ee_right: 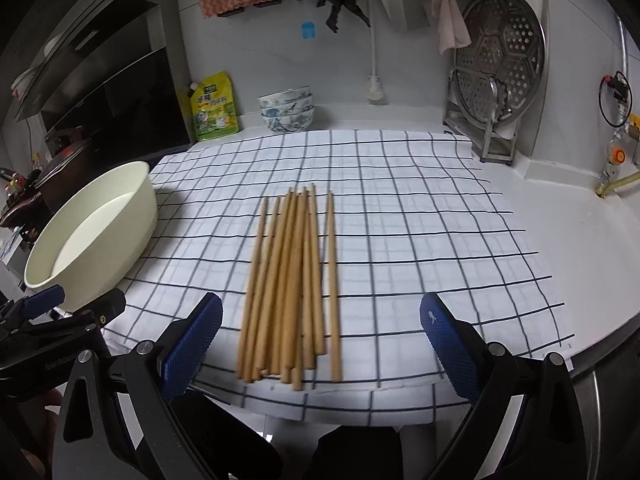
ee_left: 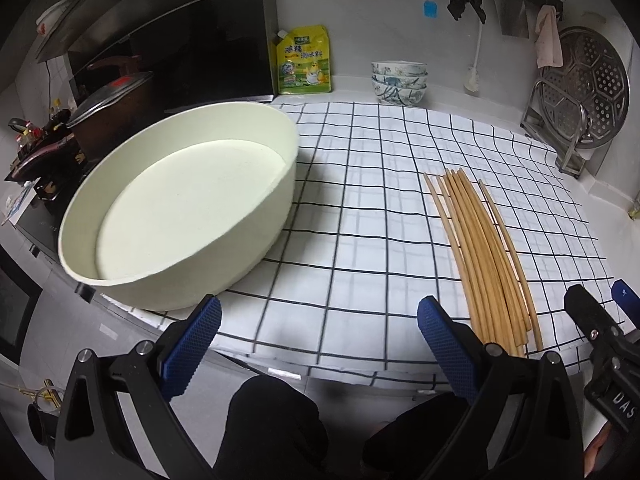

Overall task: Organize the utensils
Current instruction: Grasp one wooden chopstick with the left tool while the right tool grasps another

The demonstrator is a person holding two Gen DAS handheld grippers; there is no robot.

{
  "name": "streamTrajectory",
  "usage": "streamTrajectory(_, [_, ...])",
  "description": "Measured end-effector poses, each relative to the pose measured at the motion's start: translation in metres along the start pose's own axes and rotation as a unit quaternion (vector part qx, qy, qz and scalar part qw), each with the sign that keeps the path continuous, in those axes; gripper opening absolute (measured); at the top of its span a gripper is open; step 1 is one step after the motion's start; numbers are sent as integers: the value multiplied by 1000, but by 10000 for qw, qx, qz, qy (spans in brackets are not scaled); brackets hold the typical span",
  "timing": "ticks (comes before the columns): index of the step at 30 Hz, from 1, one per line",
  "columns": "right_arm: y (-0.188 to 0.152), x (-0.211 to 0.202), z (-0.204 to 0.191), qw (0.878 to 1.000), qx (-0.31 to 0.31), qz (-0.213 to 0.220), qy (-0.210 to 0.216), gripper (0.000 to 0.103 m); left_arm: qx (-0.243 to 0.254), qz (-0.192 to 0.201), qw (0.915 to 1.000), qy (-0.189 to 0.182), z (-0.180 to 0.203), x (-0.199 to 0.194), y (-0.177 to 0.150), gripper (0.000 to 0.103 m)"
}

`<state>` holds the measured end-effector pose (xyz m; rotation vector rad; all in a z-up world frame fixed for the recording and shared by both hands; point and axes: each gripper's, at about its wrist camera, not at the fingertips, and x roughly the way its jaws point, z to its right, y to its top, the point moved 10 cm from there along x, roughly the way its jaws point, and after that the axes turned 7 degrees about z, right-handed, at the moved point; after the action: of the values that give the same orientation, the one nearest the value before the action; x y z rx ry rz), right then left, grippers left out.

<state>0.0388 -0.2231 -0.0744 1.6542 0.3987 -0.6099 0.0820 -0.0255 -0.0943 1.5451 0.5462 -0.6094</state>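
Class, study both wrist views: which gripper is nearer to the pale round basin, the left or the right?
Left. The left gripper hangs just before the basin, at its near rim. The right gripper faces the chopsticks, with the basin off to its left beyond the left gripper.

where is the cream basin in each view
Left wrist view: the cream basin fills the left half, resting on the checked cloth.
Right wrist view: it sits small at the far left edge, left of the chopsticks.
Shared landmark: the stacked patterned bowls by the back wall.
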Motion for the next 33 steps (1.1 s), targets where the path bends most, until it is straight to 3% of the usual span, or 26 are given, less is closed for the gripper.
streamTrajectory(7, [2,32,32,9989,-82,-444,-151,94,-91,-197,9991,-353,34,25,6,97])
streamTrajectory(14, [-1,77,47,9954,-223,-907,-187,94,346,-386,9984,-215,61,57,3,97])
streamTrajectory(19, [-5,99,44,9931,-354,-1109,-161,94,278,-497,9981,-241,65,70,3,97])
streamTrajectory(26, [-11,109,45,9898,-683,-1205,-334,94,38,-656,9974,-287,65,82,2,97])
streamTrajectory(33, [-13,111,53,9900,-656,-1187,-397,94,123,-637,9974,-310,75,86,4,97])
